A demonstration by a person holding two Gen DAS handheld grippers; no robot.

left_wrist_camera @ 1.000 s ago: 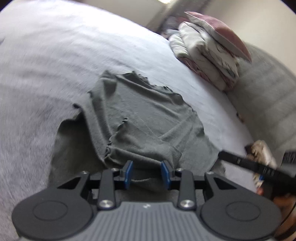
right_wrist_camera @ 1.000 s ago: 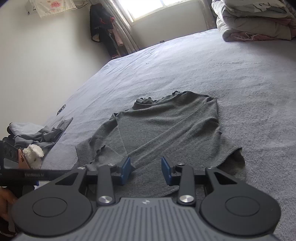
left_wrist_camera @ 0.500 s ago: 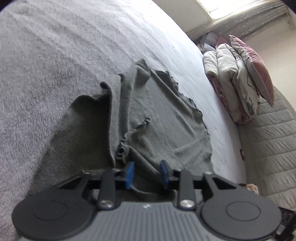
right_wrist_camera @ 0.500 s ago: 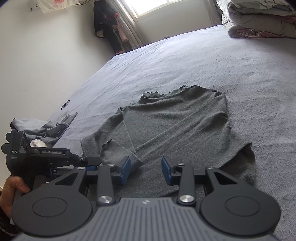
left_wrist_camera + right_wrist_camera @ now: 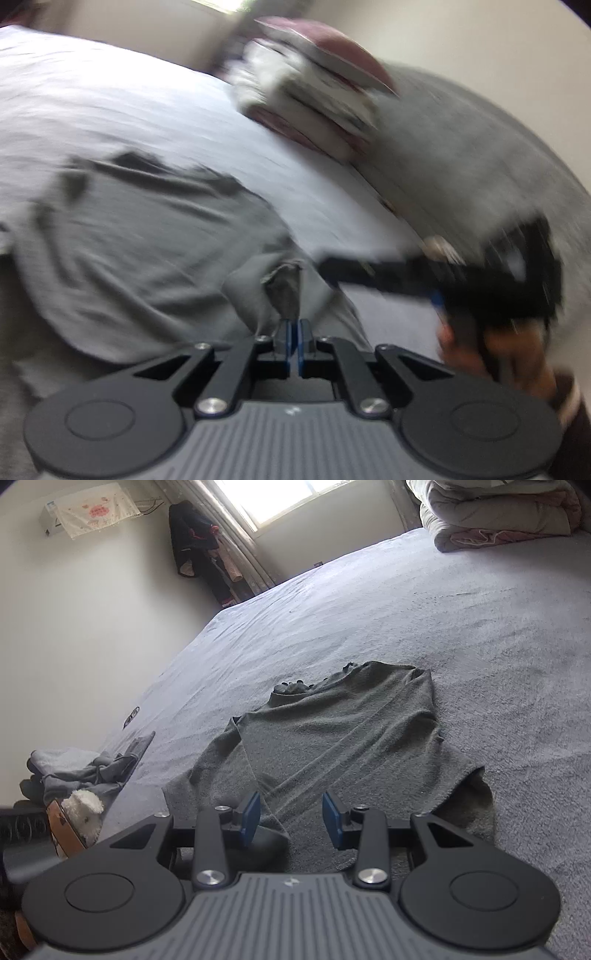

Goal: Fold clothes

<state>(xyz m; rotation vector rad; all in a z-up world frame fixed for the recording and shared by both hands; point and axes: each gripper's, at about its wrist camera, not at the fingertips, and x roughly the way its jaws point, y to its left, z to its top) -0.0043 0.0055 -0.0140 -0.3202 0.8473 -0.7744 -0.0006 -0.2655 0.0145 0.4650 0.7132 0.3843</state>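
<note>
My left gripper (image 5: 294,330) pinches the sweater (image 5: 343,734) hem; my right gripper (image 5: 290,818), spread wide, hovers over the hem beside it.

1. The left wrist camera sits just behind the left gripper (image 5: 294,341) and looks forward along its fingers, low and close over the dark grey knit top (image 5: 140,251) on the pale grey bed (image 5: 184,122). This view is blurred.
2. It faces the stack of folded white and maroon bedding (image 5: 314,99) by the grey padded headboard (image 5: 461,166).
3. The right wrist camera sits behind the right gripper (image 5: 291,819), also low, and faces across the bed (image 5: 406,602) toward the bright window (image 5: 291,498).
4. Both views share the knit top (image 5: 343,731), the bed and the folded bedding (image 5: 498,513).
5. The left view also takes in the right gripper (image 5: 424,275) from the side.
</note>
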